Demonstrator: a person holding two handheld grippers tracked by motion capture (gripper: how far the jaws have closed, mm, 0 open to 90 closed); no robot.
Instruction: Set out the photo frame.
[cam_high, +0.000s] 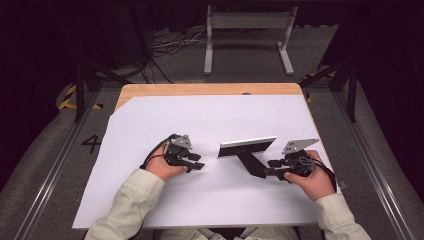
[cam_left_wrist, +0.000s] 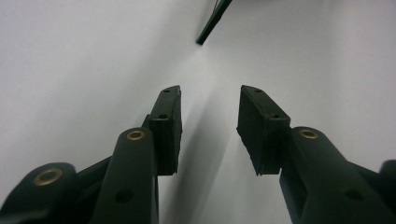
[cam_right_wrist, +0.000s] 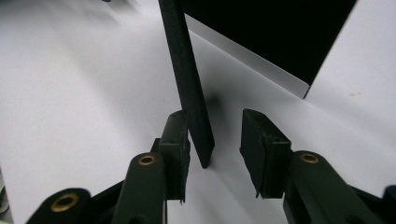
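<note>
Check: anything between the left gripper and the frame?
Nothing visible. The left gripper points at the frame across bare white sheet; its fingers are open, with the frame's corner ahead.

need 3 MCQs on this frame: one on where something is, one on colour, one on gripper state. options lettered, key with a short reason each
1. Where does the picture frame stand?
A. between the two grippers
B. at the table's far edge
C. on the floor

2. What colour is the frame's back stand?
A. white
B. black
C. red

3. How is the right gripper set?
A. shut on the frame's top edge
B. open, stand between its jaws
C. open, pointing away from the frame

Key: 1 A, the high view has it on the white sheet between the left gripper and the right. 2 B, dark in both views. 3 B, a gap remains beside the strut.
</note>
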